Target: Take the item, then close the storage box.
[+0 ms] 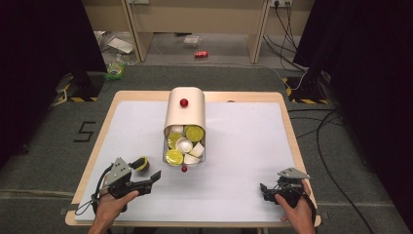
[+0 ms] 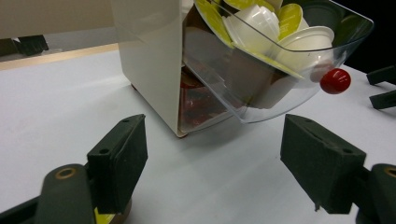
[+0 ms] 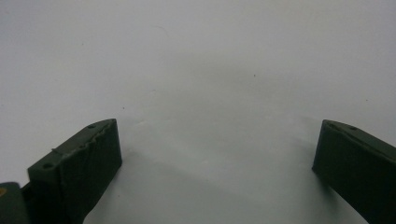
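While the left gripper (image 1: 155,176) hangs released, the clear drawer (image 2: 299,70) ahead brims with yellow and white capsules (image 2: 261,23); right gripper (image 1: 263,188) released.

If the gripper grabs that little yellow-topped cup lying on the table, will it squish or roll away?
The little cup beside the left gripper looks like thin plastic, so it is probably light and might dent under a hard squeeze. It is round, so a sideways nudge could send it rolling. Its smooth wall may slip between the pads.
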`<state>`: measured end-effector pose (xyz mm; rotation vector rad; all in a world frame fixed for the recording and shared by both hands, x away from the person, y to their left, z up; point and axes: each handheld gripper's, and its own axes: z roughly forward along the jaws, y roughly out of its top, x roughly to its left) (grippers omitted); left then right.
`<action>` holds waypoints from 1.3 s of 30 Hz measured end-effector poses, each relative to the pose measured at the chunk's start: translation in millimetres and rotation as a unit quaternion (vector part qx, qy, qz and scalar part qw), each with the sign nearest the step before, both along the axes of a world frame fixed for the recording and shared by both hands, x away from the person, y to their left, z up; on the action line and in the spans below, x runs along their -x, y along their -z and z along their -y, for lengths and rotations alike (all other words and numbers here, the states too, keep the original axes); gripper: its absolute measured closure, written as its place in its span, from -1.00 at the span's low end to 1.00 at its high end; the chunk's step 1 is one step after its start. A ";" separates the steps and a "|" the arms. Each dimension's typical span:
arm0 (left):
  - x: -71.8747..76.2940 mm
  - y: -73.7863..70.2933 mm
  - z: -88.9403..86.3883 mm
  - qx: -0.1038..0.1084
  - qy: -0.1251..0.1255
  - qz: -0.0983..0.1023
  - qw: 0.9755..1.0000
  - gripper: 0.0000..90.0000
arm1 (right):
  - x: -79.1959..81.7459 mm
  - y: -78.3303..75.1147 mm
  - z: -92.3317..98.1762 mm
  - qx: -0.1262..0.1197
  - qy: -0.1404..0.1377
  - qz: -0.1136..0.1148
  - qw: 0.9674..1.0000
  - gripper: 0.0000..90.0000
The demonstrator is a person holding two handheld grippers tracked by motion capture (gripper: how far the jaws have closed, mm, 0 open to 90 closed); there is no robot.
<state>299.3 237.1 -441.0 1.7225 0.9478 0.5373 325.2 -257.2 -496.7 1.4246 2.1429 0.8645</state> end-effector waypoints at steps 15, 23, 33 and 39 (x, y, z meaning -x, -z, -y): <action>2.8 -1.9 3.2 0.006 -0.001 0.005 1.000 -0.67 | -0.1 0.0 0.0 0.000 0.000 0.000 1.000 -0.97; 2.2 -0.4 5.0 0.005 -0.004 0.004 1.000 -0.67 | -0.3 0.1 0.2 0.000 -0.001 0.000 1.000 -0.97; 1.3 -2.3 9.1 0.007 -0.003 0.009 1.000 -0.67 | -0.1 0.0 -0.1 0.000 0.000 0.000 1.000 -0.97; -0.8 -0.3 14.3 0.004 0.003 0.003 1.000 -0.67 | -0.2 0.1 -0.2 0.001 0.001 -0.001 1.000 -0.98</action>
